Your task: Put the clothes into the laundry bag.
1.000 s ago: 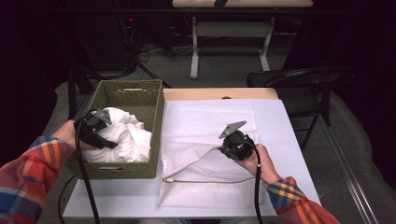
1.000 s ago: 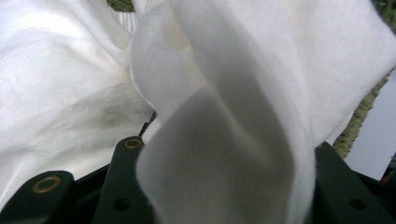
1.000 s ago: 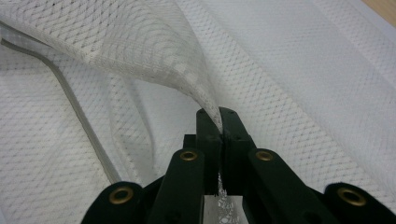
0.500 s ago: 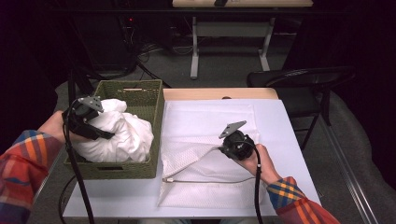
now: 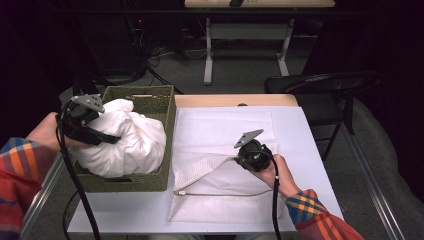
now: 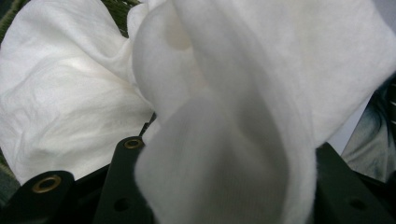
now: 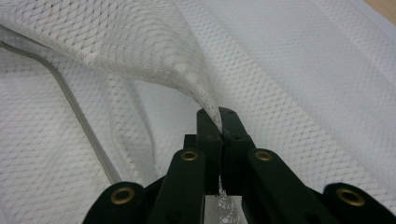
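The right gripper [image 5: 241, 159] has its jaws pinched on the top layer of the mesh bag [image 5: 220, 200], flat on the table [image 5: 125, 210] with its zipped mouth lifted slightly. The left gripper [image 5: 100, 136] clamps a thick fold of the white cloth [image 5: 135, 145]; its jaw tips are buried in it. The cloth, soft and crumpled, bulges above the basket [image 5: 160, 100], hiding the basket's inside.
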Demonstrator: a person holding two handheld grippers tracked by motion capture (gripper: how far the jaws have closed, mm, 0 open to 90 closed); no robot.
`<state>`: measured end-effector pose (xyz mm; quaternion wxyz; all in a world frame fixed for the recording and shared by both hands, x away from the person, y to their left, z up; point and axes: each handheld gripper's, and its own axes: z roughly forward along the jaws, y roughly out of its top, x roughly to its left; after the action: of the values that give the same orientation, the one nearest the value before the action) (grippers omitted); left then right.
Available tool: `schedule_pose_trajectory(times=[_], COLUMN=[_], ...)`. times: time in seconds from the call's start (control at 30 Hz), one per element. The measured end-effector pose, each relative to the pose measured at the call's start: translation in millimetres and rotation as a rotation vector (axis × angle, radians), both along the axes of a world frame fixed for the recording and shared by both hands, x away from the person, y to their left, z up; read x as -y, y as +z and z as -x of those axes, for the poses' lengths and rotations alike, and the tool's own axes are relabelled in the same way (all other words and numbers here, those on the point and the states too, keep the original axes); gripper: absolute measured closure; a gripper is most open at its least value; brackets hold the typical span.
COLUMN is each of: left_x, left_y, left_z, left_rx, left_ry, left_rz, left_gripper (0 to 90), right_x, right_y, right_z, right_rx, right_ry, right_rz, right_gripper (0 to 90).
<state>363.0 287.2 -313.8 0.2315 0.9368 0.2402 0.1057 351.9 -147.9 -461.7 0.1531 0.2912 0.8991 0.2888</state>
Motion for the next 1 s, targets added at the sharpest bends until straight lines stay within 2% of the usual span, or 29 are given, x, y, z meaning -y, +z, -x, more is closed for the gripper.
schedule_pose_trajectory(times=[0.2,0.53,0.77,0.8,1.0], left_x=[5.2,16.0,27.0,28.2,36.2], left_y=[14.9,29.8,34.4,34.6,37.6], left_z=[10.4,26.6,34.5,35.7,42.5], left_rx=[0.025,0.037,0.027,0.023,0.013], left_ry=[-0.007,-0.041,-0.044,-0.046,-0.057], left_rz=[0.017,0.037,0.054,0.066,0.073], left_gripper=[57.2,57.1,57.1,57.1,57.1], right_x=[0.2,-0.2,-0.4,-0.3,-0.1], right_y=[0.6,1.4,1.3,1.4,1.3], right_z=[-0.3,-0.2,-0.3,-0.4,-0.8], right_rx=[0.002,0.001,-0.003,-0.003,-0.002], right_ry=[-0.002,-0.007,-0.011,-0.010,-0.012], right_rz=[0.000,-0.001,-0.002,-0.003,-0.006], right_gripper=[88.8,88.9,89.0,89.0,89.0])
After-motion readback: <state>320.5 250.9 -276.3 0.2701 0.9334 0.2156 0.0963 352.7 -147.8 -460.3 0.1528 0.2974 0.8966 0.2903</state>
